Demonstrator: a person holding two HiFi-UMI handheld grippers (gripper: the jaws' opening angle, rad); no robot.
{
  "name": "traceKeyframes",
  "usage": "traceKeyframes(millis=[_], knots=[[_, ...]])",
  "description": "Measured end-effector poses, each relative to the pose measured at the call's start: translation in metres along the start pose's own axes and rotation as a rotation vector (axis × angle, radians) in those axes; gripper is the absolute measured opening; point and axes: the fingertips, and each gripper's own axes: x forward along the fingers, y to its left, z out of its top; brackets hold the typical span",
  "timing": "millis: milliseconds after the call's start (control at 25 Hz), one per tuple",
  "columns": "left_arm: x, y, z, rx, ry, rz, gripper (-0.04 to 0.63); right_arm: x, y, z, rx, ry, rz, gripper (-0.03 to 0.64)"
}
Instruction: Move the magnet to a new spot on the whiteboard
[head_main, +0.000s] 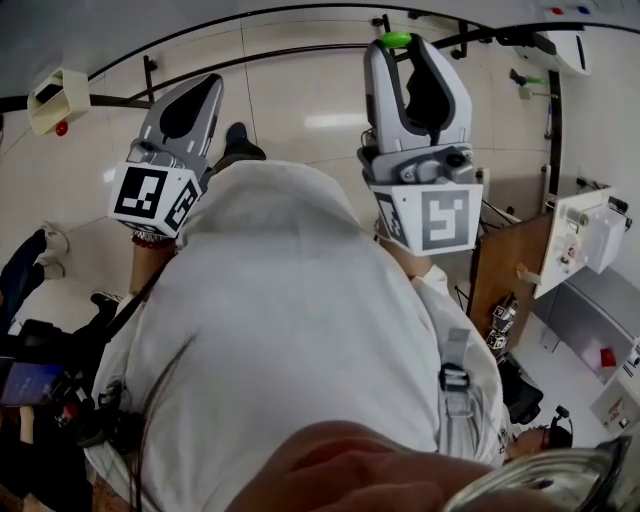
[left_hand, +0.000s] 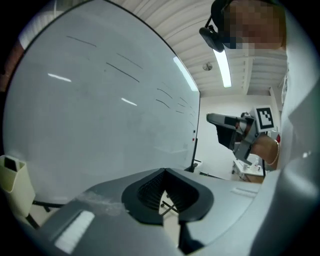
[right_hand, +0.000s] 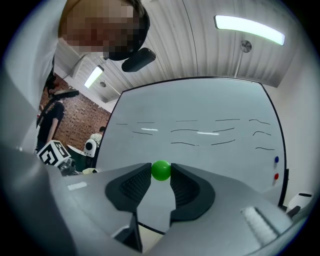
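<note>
A small green ball magnet (right_hand: 161, 170) is pinched between the tips of my right gripper (right_hand: 161, 171), which is shut on it. Beyond it stands the whiteboard (right_hand: 210, 150) with several thin black strokes (right_hand: 200, 132); the magnet looks apart from the board. In the head view the right gripper (head_main: 395, 42) points up with the green magnet (head_main: 392, 40) at its tip, just under the whiteboard (head_main: 200, 15). My left gripper (head_main: 210, 88) is raised to its left. Its jaws are shut with nothing between them (left_hand: 164, 174), beside the whiteboard (left_hand: 100, 110). The right gripper (left_hand: 235, 132) shows there too.
A blue magnet (right_hand: 275, 160) and a red magnet (right_hand: 275, 176) sit near the board's right edge. A beige holder (head_main: 58, 95) hangs at the board's lower left. A wooden desk (head_main: 505, 265) and a white box (head_main: 585, 235) stand to the right. A person (right_hand: 50, 120) stands far left.
</note>
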Motion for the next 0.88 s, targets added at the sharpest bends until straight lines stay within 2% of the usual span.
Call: traceKeyframes(millis=[120,320,480,720,880], knots=[[-0.016,-0.013,-0.006,-0.014,-0.019,0.091,0.006,-0.031,0.006,-0.002,-0.003,0.005,0.043,0.124],[-0.037,-0.065,-0.02,-0.021,-0.035,0.148,0.006,-0.097,0.001,0.0,0.006,-0.013,0.083,0.124],[-0.048,-0.113,-0.029,-0.025,-0.02,0.154,0.006,-0.138,0.0,0.003,0.033,-0.031,0.126,0.124],[-0.076,-0.127,-0.038,-0.033,-0.012,0.183,0.006,-0.166,0.014,0.006,0.042,-0.038,0.133,0.124],[-0.083,-0.131,-0.038,-0.03,-0.027,0.173,0.006,-0.171,0.019,0.007,0.051,-0.047,0.124,0.124]])
